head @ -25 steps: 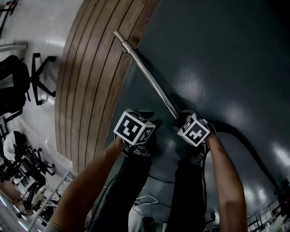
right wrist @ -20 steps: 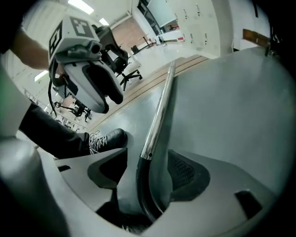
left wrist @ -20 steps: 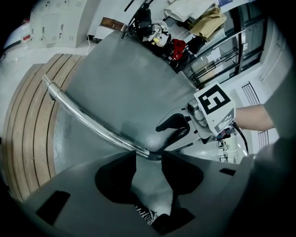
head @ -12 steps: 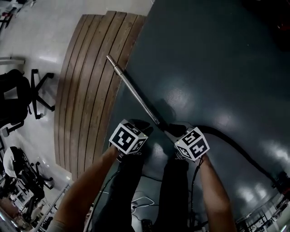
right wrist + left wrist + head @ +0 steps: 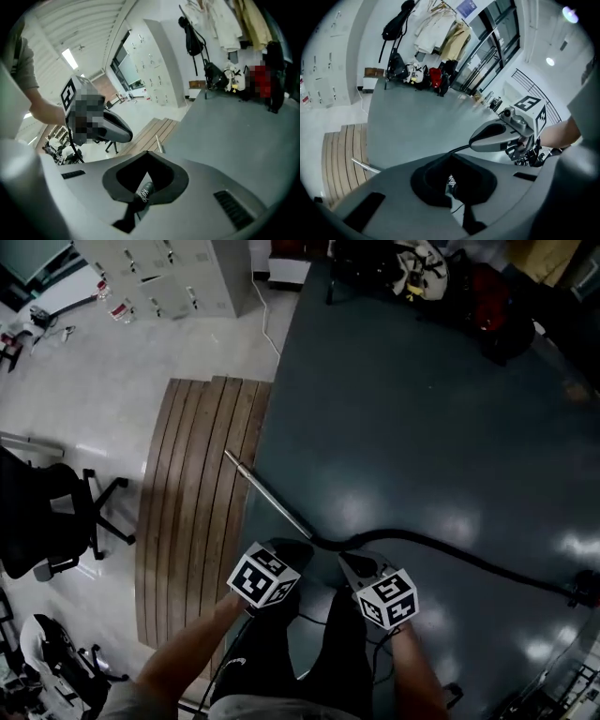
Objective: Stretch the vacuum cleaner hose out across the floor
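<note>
The left gripper (image 5: 289, 551) and the right gripper (image 5: 360, 564) have just closed, and their jaws are pressed together on nothing. The hose (image 5: 450, 554) lies on the dark floor (image 5: 403, 409). It runs from the metal tube (image 5: 267, 491) at the left toward the right edge, with a small bend just beyond the grippers. A careless step there could probably catch the hose and pull it crooked.
</note>
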Demonstrator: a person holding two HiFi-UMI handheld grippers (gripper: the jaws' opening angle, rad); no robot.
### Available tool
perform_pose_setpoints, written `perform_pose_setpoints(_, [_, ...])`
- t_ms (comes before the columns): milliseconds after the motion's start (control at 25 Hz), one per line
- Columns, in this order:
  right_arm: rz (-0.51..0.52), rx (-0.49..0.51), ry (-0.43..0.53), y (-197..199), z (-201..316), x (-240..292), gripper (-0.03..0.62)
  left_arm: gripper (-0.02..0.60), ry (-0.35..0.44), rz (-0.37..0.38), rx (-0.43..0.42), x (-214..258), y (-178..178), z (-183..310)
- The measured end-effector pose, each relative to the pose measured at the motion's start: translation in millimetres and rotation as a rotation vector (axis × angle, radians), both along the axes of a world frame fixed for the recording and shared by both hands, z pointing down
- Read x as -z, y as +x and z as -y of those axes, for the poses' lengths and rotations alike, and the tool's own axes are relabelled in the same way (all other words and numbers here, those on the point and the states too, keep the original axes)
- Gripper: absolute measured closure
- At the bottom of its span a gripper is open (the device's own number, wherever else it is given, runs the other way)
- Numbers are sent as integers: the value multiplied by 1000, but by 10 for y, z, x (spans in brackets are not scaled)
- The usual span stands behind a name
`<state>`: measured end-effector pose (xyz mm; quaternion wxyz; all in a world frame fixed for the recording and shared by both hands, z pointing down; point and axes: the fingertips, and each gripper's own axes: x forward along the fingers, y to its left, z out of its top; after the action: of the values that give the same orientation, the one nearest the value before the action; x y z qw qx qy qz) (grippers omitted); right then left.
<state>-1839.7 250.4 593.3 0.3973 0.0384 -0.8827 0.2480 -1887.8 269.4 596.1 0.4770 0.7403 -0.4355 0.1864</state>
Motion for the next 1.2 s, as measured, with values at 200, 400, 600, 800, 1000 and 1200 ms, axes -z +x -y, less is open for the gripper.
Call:
perform_pose_setpoints(200, [16,-78,85,210,-124,1123,588,574,78,19,-89,1119,191,-30])
perform_pose_setpoints(400, [130,-208,91,307,-185,1942,588,574,170,-15,-103,1980,357,-24])
perform_pose_setpoints(600, [264,-282,175,432,-186,2819,588,574,320,-22,-55,2907,549,55])
perform_pose_setpoints(800, [335,-396,247,728,-12,3449,588,574,464,45,-45,3616,820,147])
perform_pose_setpoints(1000, [438,-395,339,1005,-98,3994,588,574,555,104,-35,3992,1101,2])
perform_pose_setpoints(1200, [506,-361,435,1298,-273,4456,588,574,649,125,-33,4345,1442,-136])
